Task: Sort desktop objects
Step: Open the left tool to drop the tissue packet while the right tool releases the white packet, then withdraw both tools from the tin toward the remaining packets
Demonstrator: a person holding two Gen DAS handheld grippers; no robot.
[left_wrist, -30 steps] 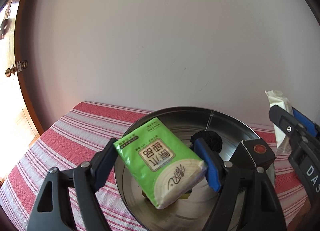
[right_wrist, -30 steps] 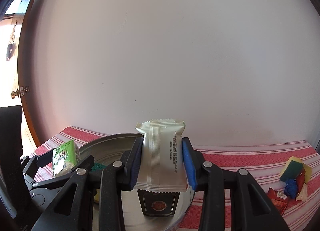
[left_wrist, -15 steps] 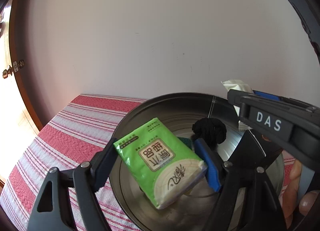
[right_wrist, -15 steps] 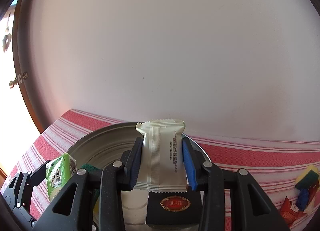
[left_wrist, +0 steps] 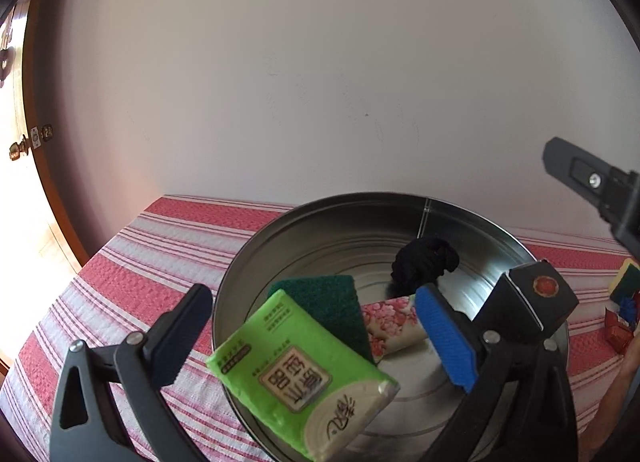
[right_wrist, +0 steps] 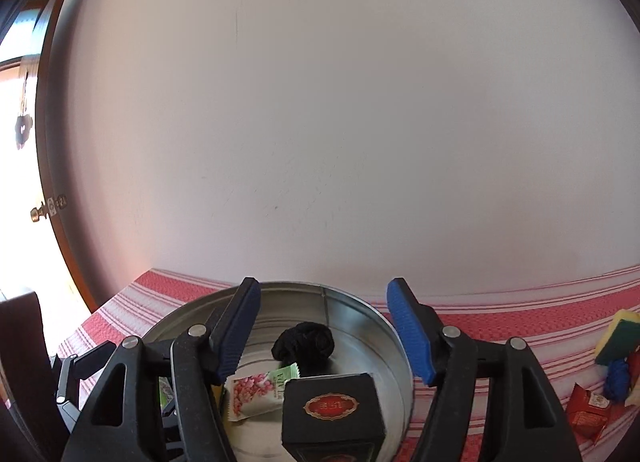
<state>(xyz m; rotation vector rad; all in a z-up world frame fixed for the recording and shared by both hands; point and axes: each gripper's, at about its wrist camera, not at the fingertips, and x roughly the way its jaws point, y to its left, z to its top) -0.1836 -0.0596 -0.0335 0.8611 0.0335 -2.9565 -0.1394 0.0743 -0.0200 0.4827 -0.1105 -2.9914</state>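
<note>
Now the round metal tin (left_wrist: 304, 238) holds both drops: the left gripper (left_wrist: 312, 326) has just spread wide, so the green tissue pack (left_wrist: 296, 374) lies loose against the rim, and the right gripper (right_wrist: 324, 334) has opened empty, its cream snack packet no longer visible; remaining clutter (right_wrist: 612, 374) waits on the striped cloth

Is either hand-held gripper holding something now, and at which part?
Nothing is held. Both have just opened: the green tissue pack lies loose between the left pads, and the right jaws are empty.
</note>
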